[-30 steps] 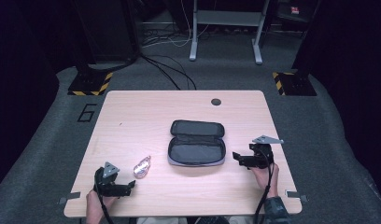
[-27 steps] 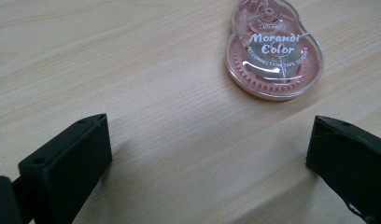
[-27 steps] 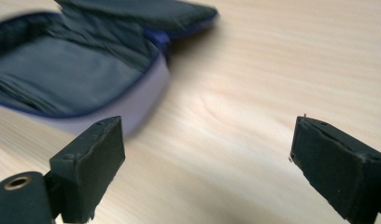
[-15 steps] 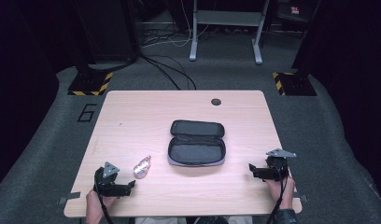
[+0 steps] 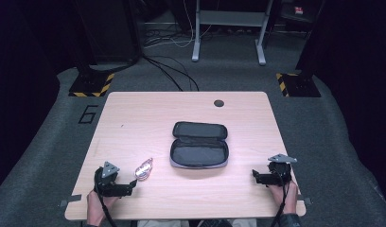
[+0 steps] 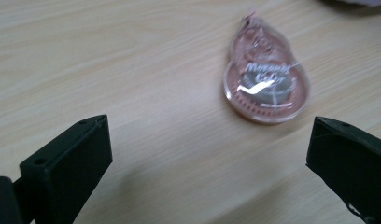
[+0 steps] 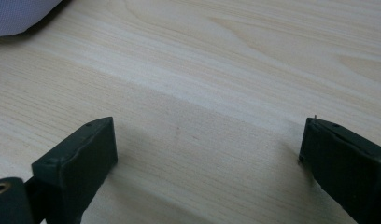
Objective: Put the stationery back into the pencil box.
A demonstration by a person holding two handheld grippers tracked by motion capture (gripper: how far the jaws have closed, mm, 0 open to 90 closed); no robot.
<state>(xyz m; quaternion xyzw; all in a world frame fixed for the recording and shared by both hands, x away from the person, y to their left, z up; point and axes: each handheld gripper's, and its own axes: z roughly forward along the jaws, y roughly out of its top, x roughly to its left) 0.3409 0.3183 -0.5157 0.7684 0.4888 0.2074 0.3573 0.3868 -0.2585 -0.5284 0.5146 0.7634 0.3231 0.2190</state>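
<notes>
— Gripper on the left (image 5: pixel 133 182) is seen low on the surface (image 5: pixel 134 118), jaws spread wide with nothing between them; the pink correction-tape dispenser (image 5: pixel 144 169) lies flat just ahead of its tips, a little to the right of centre in the left gripper view (image 6: pixel 267 84).

— And the right gripper (image 5: pixel 254 175)?

— Its jaws have just been opening and are held apart over bare wood, nothing between them. The open grey pencil case (image 5: pixel 199 151) lies mid-surface between the two grippers, lid folded back, well apart from the dispenser.

— How should the pick-up be done well?

— Judged from this, the dispenser is to be lifted and placed in the case. The left gripper should be shifted so the dispenser is centred between the jaws, then lowered until the pads flank its narrow sides. A slow close is advised, since the smooth rounded shell could be squeezed out sideways.
</notes>
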